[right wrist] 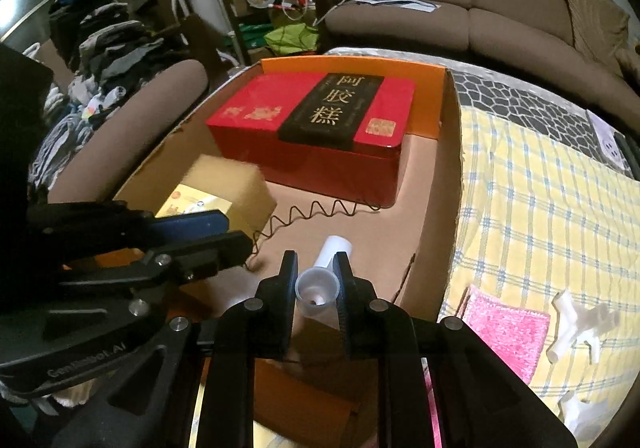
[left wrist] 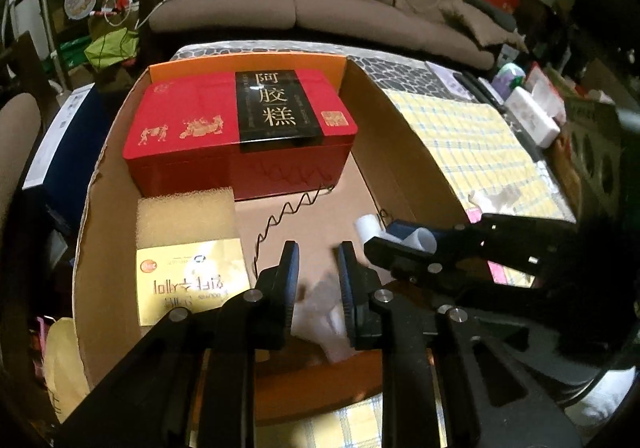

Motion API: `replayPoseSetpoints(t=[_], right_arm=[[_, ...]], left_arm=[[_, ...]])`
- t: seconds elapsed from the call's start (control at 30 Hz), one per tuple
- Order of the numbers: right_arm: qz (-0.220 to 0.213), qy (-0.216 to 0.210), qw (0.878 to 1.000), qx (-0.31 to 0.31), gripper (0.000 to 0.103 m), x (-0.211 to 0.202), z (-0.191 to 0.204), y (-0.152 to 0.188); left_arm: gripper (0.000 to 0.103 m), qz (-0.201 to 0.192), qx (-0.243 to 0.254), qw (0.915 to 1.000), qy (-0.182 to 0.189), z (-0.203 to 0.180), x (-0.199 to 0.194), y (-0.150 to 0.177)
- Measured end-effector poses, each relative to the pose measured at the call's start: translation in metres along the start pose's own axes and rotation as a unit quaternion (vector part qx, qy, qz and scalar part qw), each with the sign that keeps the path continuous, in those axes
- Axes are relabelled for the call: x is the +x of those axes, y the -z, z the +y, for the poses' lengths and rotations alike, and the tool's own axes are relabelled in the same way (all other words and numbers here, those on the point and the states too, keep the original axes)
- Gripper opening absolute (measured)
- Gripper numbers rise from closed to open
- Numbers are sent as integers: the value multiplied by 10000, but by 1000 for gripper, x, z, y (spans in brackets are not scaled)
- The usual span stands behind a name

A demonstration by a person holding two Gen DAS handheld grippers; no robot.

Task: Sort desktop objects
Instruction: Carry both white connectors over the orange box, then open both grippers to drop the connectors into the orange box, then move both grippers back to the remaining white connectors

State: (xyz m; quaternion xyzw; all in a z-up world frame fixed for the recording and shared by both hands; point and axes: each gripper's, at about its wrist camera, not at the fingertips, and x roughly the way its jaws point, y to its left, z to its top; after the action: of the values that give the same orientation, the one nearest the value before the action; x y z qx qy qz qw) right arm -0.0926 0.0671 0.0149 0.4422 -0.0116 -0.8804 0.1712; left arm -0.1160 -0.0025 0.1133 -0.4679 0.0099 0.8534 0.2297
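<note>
— So where is the white tube (right wrist: 320, 284) right now?

— Pinched between the pads of the right gripper (right wrist: 317, 288), its open end facing the camera, hanging just over the floor of the cardboard box (right wrist: 436, 184).

— And the left gripper (left wrist: 319, 288)?

— Nearly pressed together on something pale and crumpled, too blurred to name. It is also over the box, just beside the right one.

— What sits inside the box?

— A red tin (left wrist: 240, 132) with a black label at the far end, against the orange wall. Nearer, a yellow sponge (left wrist: 186, 214) touching a gold packet (left wrist: 192, 280), and a coiled wire (left wrist: 288, 216) lying on the floor between them and the tube.

— Outside?

— On the yellow checked cloth (right wrist: 540, 208), a pink sponge (right wrist: 508, 332) and a white connector (right wrist: 576, 324), near each other.
</note>
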Motion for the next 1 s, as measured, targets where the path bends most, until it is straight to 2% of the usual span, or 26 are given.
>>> replayPoseSetpoints(t=[0.17,0.23,0.3,0.37,0.47,0.5,0.53,0.57,0.6,0.63,0.7,0.83,0.9,1.0], right_arm=[[-122,6,9998,144,20,-2,-3,-3],[-178,-26,9996,215,25,-7,-7,-4],[-243,-45,9994,253,36,-12,-10,-5],[-333,-56,9990,281,38,-20,-12,-7],[-530,-22,9982,295,51,-37,-16,-8],[-570,-5,9979,295,57,-41,-17,-9],[-617,4,9976,301,60,-46,-18,-8],[-671,32,9972,317,68,-51,-21,-8],[-736,58,9967,337,75,-58,-25,-7],[-789,59,9962,359,78,-63,-28,-6],[-936,51,9946,447,82,-75,-37,-3],[-1156,254,9916,521,91,-96,-51,1],[-1159,369,9910,557,101,-102,-58,4],[-1132,557,9899,645,103,-109,-70,10]], left_arm=[[17,-76,-94,9999,13,2,-1,-4],[17,-132,-107,9999,7,2,-4,-6],[20,-172,-115,9998,6,3,-6,-6],[24,-231,-103,9997,-3,1,-10,-7],[35,-363,-11,9993,-74,-4,-17,-7],[42,-400,-2,9992,-83,-6,-19,-8],[51,-430,-22,9991,-62,-6,-20,-8],[56,-461,-58,9989,-29,-6,-22,-8],[69,-490,-101,9987,6,-6,-23,-8],[82,-532,-158,9984,64,-6,-24,-8],[96,-595,-231,9979,126,-6,-26,-8],[102,-656,-198,9976,122,-13,-29,-7],[103,-663,-143,9977,86,-19,-30,-5],[103,-609,-84,9980,164,-31,-30,-3]])
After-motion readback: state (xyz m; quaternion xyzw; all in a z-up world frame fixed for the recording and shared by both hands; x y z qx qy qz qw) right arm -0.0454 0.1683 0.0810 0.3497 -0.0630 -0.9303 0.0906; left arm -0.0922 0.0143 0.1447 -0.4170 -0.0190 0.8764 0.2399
